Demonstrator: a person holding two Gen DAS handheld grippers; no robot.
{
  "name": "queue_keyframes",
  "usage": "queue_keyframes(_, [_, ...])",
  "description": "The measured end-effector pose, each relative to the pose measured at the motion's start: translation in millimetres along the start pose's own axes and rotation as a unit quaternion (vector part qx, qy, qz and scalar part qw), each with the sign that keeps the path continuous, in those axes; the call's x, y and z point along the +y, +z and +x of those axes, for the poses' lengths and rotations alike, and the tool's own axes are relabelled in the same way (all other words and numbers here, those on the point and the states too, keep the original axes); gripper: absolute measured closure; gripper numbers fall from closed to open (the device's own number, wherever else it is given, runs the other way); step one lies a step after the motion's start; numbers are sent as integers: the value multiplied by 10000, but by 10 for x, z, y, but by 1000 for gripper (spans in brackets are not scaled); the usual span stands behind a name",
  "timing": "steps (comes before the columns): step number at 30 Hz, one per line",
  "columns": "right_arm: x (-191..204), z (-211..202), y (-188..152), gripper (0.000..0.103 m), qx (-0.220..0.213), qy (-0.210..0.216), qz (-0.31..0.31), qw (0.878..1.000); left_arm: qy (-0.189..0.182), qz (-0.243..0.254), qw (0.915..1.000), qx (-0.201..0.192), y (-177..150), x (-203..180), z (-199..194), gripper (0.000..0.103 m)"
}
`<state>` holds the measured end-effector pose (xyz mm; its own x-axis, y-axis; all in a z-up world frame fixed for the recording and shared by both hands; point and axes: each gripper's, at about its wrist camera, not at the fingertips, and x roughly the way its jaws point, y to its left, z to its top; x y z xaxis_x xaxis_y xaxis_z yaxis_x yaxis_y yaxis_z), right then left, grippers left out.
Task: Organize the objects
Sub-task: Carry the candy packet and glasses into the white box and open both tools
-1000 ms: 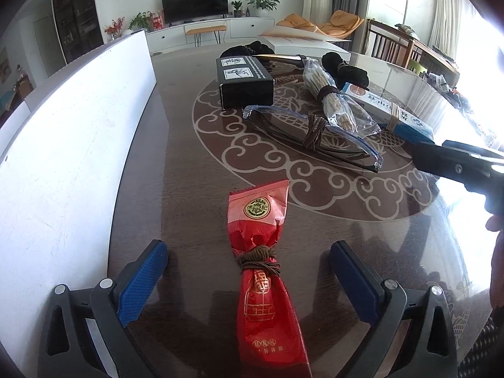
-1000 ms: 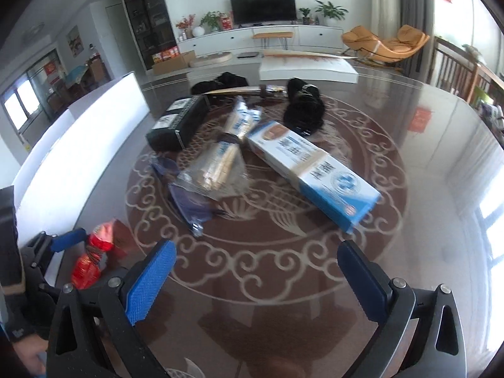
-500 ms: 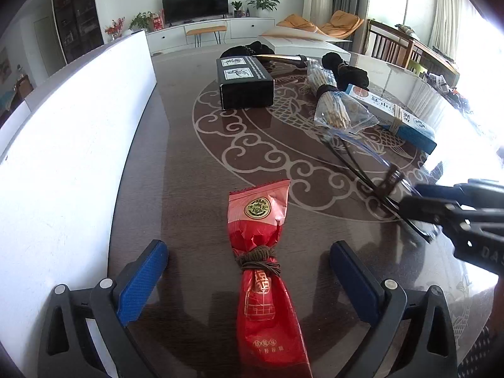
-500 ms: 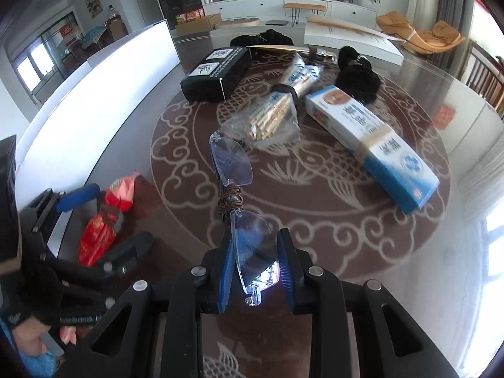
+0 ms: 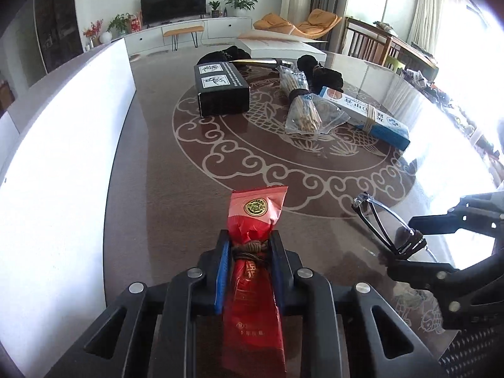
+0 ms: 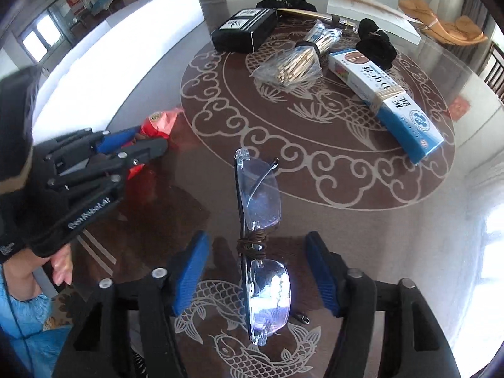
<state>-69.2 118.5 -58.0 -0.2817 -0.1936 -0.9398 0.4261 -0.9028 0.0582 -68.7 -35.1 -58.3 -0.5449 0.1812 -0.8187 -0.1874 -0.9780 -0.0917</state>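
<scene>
My left gripper point(image 5: 250, 236) is shut on a red foil packet point(image 5: 256, 211), its pads squeezing the waist where a brown cord is tied. The packet lies flat on the round patterned table point(image 5: 189, 220). To the right, a pair of rimless glasses point(image 6: 261, 195) with a brown cord around the bridge lies on the table. My right gripper point(image 6: 256, 237) straddles the glasses with its jaws opening, and the blue pads point(image 6: 192, 267) stand clear of the frame on both sides. In the right wrist view, the packet point(image 6: 160, 119) and left gripper point(image 6: 138, 145) sit at the left.
Farther back on the table lie a black box point(image 5: 220, 91), a clear bag of sticks point(image 5: 302, 110), a blue and white carton point(image 5: 365, 116) and black cloth bundles point(image 5: 321, 72). A long white panel point(image 5: 63, 157) runs along the table's left edge.
My left gripper has closed on the red packet. My right gripper took the glasses from mid-table, brought them near beside the packet, and has spread its jaws off them.
</scene>
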Motion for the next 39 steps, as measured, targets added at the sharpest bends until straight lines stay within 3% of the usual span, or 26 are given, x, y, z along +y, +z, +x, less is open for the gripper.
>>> queue_keyframes(1, [33,-2,-1,78,-33,-172,-87,9998,-89,-119,9999,-4,-17,34,-33,80])
queue_keyframes(2, [22,-18,-14,87,-13,-155,-2,9999,-146,-164,9998,-40,-48,46,-86,80])
queue_keyframes(9, [-122,-536,-72,89,-419,164,553,9975,-915,-646,9924,-507,-239,87,-793,80])
queue_keyframes(13, [230,-1010,223,89,-936,600,410,9930,-1081,-865,9853,-998,-160,344,-1432,80])
queue_keyframes(15, [533,-1190,429,89,-1189,977,272,9877,-896,-948,9833,-1272,-118,591,-1737,80])
queue_keyframes(19, [1332,-1387,817,89,-1491,1727,-183,9735,-73,-1286,9806,-1478,-127,1279,-2111,80])
queue_keyframes(21, [1740,-1368,992,89,-1540,1925,-429,9682,425,-1503,9785,-1347,-165,1641,-2139,80])
queue_keyframes(26, [2500,-1016,1298,88,-1303,2142,-806,9647,1002,-1905,9732,-809,-313,2254,-1917,79])
queue_keyframes(27, [2597,-906,1327,86,-1200,2199,-827,9646,1039,-1954,9730,-663,-343,2306,-1850,76])
queue_keyframes(28, [2654,-795,1343,77,-1075,2267,-819,9645,1053,-1999,9730,-472,-369,2346,-1758,74])
queue_keyframes(30, [2707,-633,1344,64,-920,2303,-720,9661,1068,-2071,9722,-231,-418,2374,-1621,51])
queue_keyframes(32, [2659,-603,1298,59,-1000,2288,-640,9662,1102,-2057,9721,-250,-442,2342,-1593,34])
queue_keyframes(33, [2610,-625,1264,51,-1082,2271,-614,9659,1148,-2028,9719,-323,-446,2303,-1608,30])
queue_keyframes(34, [2539,-658,1229,41,-1191,2219,-575,9660,1211,-1996,9716,-396,-447,2258,-1624,29])
queue_keyframes(39, [1944,-907,908,10,-2079,1579,-148,9652,1242,-1833,9709,-916,-390,1873,-1748,29])
